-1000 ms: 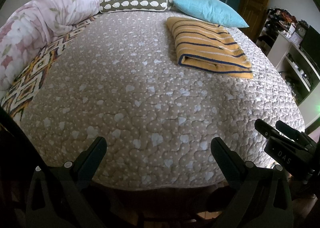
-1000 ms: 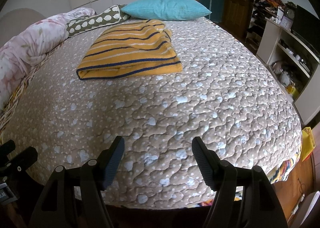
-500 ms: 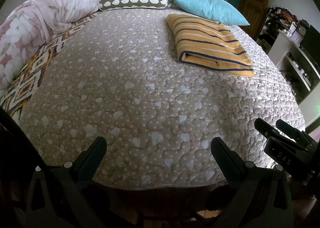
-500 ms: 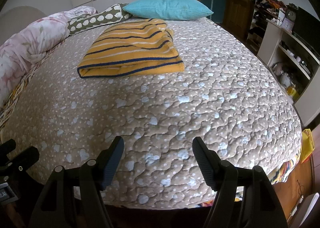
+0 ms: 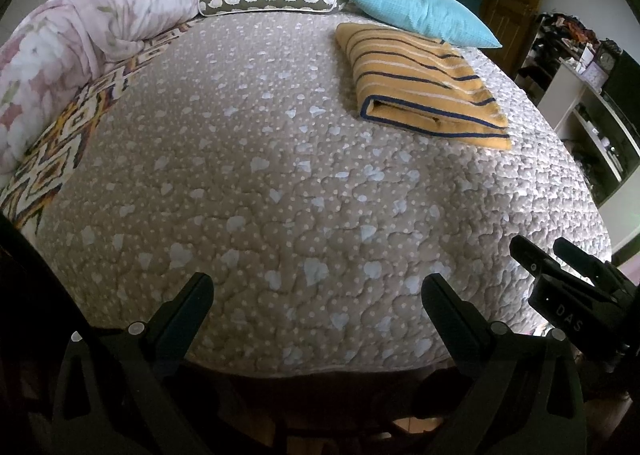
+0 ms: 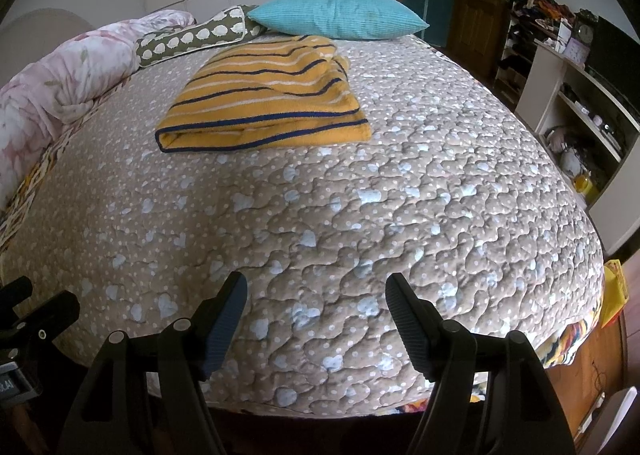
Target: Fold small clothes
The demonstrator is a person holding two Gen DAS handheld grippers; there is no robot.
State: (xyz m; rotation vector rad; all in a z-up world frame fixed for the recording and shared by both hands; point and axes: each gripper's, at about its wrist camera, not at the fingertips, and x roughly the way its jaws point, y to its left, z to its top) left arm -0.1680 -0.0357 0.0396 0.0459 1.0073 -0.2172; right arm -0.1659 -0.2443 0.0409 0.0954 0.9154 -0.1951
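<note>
Both grippers are parked at the foot edge of the bed. The left gripper (image 5: 318,287) has its fingers spread wide with nothing between them, same deal with the right gripper (image 6: 316,291). The folded yellow striped garment (image 6: 264,111) sits on the beige quilt (image 6: 360,195) well away from both, around 11 o'clock in the right wrist view and 1 o'clock in the left one (image 5: 420,83), just in front of the turquoise pillow (image 6: 336,15)
</note>
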